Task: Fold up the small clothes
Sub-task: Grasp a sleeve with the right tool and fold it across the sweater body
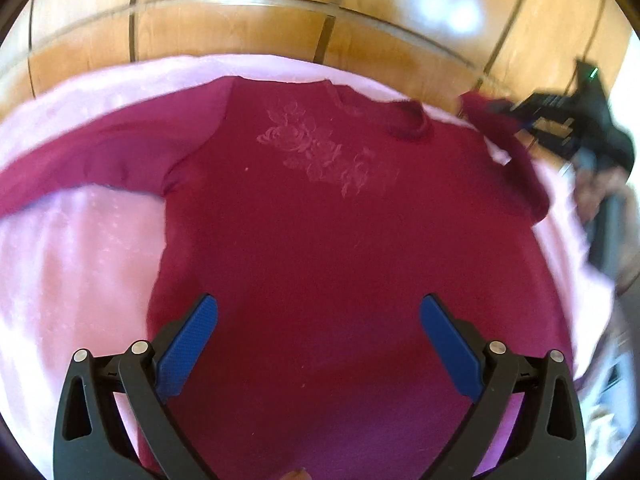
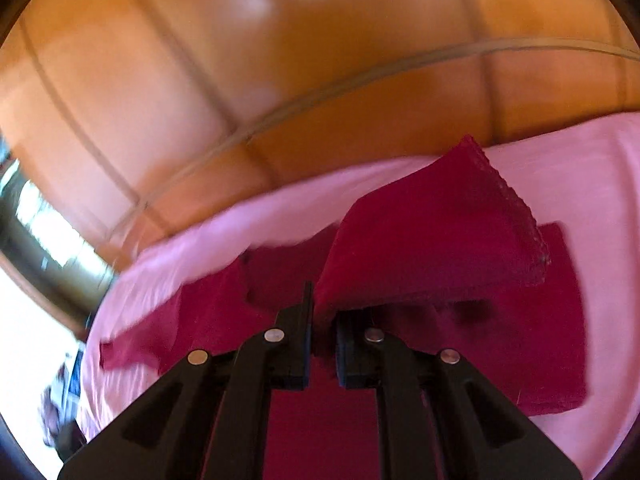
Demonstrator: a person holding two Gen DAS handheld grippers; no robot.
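Observation:
A dark red long-sleeved top (image 1: 320, 220) with a pale flower print lies spread on a pink bedsheet (image 1: 80, 248). My left gripper (image 1: 318, 320) hovers open above its lower body, nothing between the blue pads. At the far right of the left wrist view, my right gripper (image 1: 516, 120) holds the top's sleeve (image 1: 492, 120) lifted. In the right wrist view my right gripper (image 2: 322, 312) is shut on that sleeve (image 2: 432, 240), whose lace-edged cuff sticks up past the fingers. The rest of the top (image 2: 520, 340) lies beneath it.
A glossy wooden headboard (image 1: 280, 28) with panel seams rises behind the bed. A person's hand (image 1: 600, 196) grips the right tool at the right edge. The bed's edge and bright floor (image 2: 24, 320) show at the left of the right wrist view.

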